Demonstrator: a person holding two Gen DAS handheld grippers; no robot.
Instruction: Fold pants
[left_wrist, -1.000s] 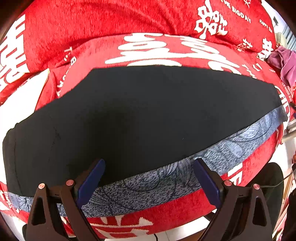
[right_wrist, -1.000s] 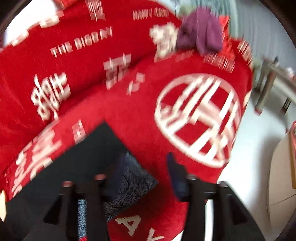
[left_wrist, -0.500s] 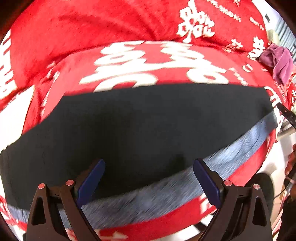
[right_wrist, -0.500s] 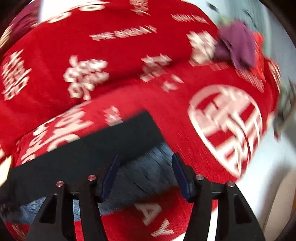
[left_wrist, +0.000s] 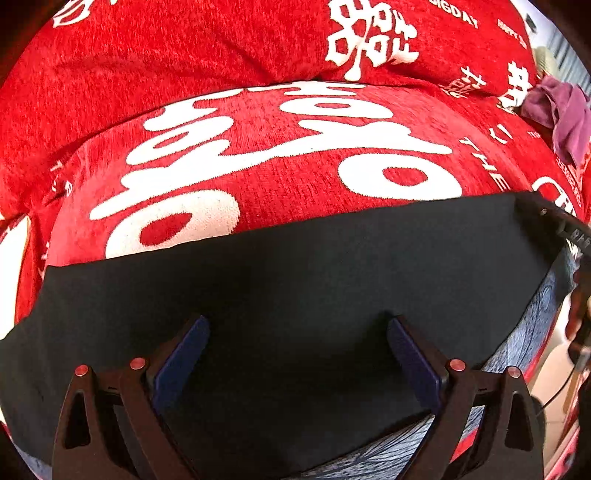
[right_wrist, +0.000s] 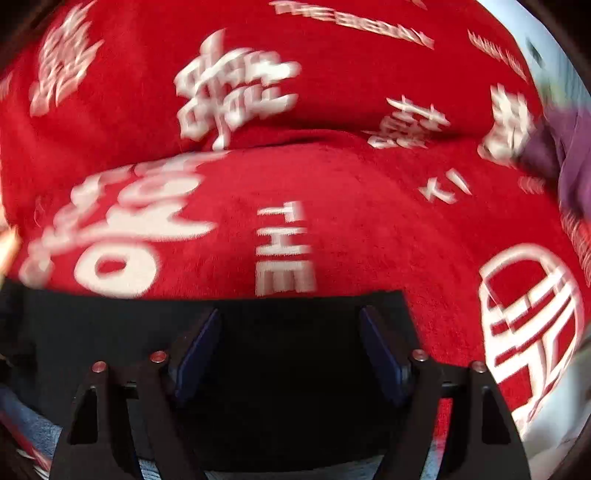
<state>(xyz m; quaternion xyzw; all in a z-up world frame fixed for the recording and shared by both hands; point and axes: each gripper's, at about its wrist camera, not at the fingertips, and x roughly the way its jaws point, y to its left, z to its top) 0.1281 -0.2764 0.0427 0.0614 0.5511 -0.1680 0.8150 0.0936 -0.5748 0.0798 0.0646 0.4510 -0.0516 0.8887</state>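
We are hovering both spread tongs, left (left_wrist: 297, 349) and right (right_wrist: 291, 339), over the flattened pants (left_wrist: 332, 280), the right having just been opening, nothing pinched, to seek fold edges.

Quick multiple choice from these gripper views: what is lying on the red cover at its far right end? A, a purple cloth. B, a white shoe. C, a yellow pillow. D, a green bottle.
A: a crumpled purple cloth sits at the far right of the red cover, well away from the black pants spread along the near side.
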